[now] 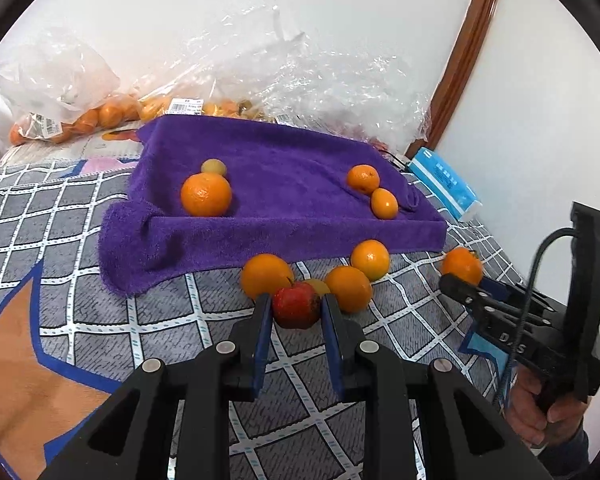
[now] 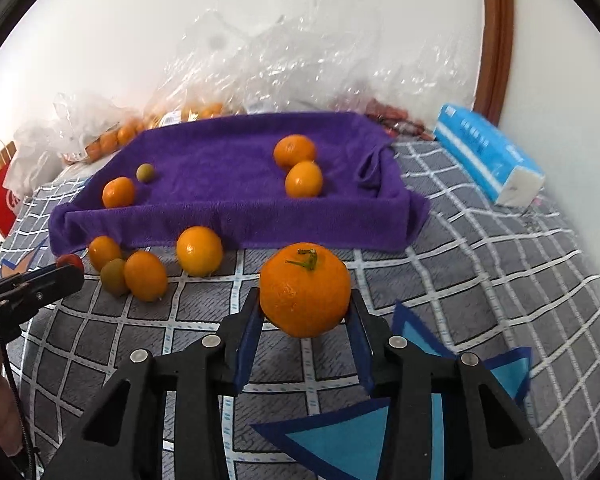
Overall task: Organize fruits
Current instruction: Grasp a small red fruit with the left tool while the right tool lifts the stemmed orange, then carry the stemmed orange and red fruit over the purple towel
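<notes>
Clearly, the left gripper [image 1: 296, 307] clamps a red apple [image 1: 295, 305]; the right gripper [image 2: 305, 312], lettered "DAS", clamps a stemmed orange [image 2: 305, 290]; barcode labels [image 1: 185, 105] far ahead stay unreadable.

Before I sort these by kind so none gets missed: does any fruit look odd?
Yes: the small red fruit clamped in the left gripper has a dark blemish on its right side. It is the only red one among the oranges.
</notes>
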Available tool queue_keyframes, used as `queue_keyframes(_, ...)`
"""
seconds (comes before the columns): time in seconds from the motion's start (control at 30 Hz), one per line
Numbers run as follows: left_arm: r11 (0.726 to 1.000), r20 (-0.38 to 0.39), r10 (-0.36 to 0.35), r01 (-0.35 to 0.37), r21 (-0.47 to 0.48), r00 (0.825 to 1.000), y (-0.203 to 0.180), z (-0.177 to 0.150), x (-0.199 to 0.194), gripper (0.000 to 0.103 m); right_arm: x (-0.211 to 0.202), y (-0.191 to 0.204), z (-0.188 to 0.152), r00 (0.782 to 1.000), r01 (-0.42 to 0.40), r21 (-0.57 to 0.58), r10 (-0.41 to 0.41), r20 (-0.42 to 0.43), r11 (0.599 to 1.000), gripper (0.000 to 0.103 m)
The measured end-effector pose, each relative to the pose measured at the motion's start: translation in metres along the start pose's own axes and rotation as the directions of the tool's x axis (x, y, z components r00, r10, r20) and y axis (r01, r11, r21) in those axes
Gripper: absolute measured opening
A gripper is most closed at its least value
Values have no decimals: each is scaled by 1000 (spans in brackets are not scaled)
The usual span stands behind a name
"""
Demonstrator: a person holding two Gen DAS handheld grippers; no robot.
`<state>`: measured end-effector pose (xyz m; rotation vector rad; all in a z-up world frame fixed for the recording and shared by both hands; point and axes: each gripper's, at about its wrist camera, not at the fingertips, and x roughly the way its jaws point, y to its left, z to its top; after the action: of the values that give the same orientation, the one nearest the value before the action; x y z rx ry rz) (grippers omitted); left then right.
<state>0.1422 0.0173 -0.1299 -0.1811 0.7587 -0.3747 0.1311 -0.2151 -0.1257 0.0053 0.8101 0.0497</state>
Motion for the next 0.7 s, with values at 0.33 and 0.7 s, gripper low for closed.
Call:
queue_keyframes(0.33, 997, 76, 31, -25, -69, 997, 6, 23, -32, 24, -34, 0, 31, 997, -17, -6, 18, 73, 1000, 41)
queue_keyframes(0.7, 996, 139, 65, -55, -71, 988, 11, 70, -40, 24, -25, 19, 74, 990, -46, -17, 48, 131, 999, 41)
